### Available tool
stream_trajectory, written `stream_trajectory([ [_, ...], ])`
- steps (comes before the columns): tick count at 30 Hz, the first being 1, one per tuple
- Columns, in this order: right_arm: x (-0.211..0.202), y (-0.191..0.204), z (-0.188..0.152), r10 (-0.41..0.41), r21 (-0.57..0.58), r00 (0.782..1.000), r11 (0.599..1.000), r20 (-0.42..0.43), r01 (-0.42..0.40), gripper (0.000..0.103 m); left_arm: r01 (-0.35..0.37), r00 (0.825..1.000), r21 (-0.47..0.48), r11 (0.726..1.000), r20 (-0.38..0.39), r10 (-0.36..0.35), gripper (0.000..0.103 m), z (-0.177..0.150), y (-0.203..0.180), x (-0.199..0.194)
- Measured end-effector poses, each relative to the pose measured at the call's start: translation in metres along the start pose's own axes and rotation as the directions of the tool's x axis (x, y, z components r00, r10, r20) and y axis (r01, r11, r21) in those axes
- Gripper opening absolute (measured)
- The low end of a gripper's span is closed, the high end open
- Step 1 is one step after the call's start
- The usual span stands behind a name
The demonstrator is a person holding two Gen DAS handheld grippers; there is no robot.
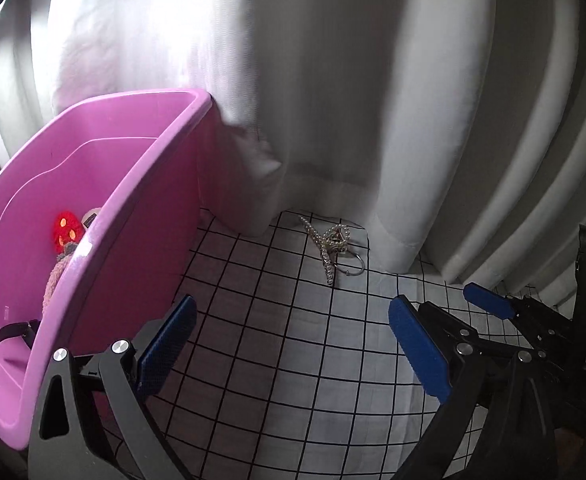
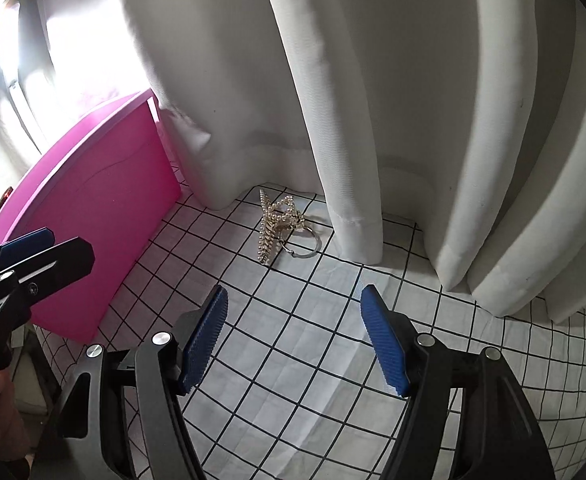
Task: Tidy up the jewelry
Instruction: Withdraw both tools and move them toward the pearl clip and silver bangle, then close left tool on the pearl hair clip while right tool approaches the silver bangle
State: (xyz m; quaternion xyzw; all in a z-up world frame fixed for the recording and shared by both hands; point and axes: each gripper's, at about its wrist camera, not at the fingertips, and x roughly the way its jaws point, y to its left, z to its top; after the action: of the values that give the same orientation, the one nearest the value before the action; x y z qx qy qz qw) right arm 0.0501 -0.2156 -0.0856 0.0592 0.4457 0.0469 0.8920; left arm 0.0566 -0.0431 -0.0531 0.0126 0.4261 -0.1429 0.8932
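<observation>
Both grippers above the gridded cloth, pearl hair claw lying ahead by the curtain.

I see the pearl hair claw (image 2: 274,226) on the checked cloth (image 2: 293,360), a metal ring (image 2: 307,245) touching its right side, both just in front of the white curtain (image 2: 373,100). My right gripper (image 2: 295,338) is spread with nothing between the blue pads; the claw sits ahead of it, slightly left, apart. My left gripper (image 1: 289,346) is also spread wide and empty, claw ahead, well apart. Pink bin (image 1: 105,208) stands left of the claw, holding a red item (image 1: 66,230).
</observation>
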Motion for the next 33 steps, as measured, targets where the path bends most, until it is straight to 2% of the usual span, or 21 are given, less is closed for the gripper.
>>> stream_trajectory([
  [6,0.046,-0.013,0.005,0.031,0.019,0.999,0.999,-0.042,-0.030,0.066,-0.056,0.998,-0.010,0.998,-0.026,0.056,0.095,0.003,0.003,0.042],
  [17,0.116,-0.020,0.012,0.025,0.016,0.996,1.000,-0.081,-0.024,0.066,-0.073,0.995,-0.049,0.996,-0.067,0.070,0.095,0.002,0.013,0.095],
  [26,0.150,-0.017,0.022,0.012,-0.029,0.997,0.999,-0.082,-0.014,0.066,-0.082,0.994,-0.068,0.994,-0.084,0.076,0.095,0.003,0.022,0.112],
  [33,0.165,-0.010,0.033,-0.063,-0.069,0.997,0.996,-0.037,0.061,0.066,-0.087,0.992,-0.071,0.994,-0.099,0.080,0.095,0.001,0.025,0.122],
])
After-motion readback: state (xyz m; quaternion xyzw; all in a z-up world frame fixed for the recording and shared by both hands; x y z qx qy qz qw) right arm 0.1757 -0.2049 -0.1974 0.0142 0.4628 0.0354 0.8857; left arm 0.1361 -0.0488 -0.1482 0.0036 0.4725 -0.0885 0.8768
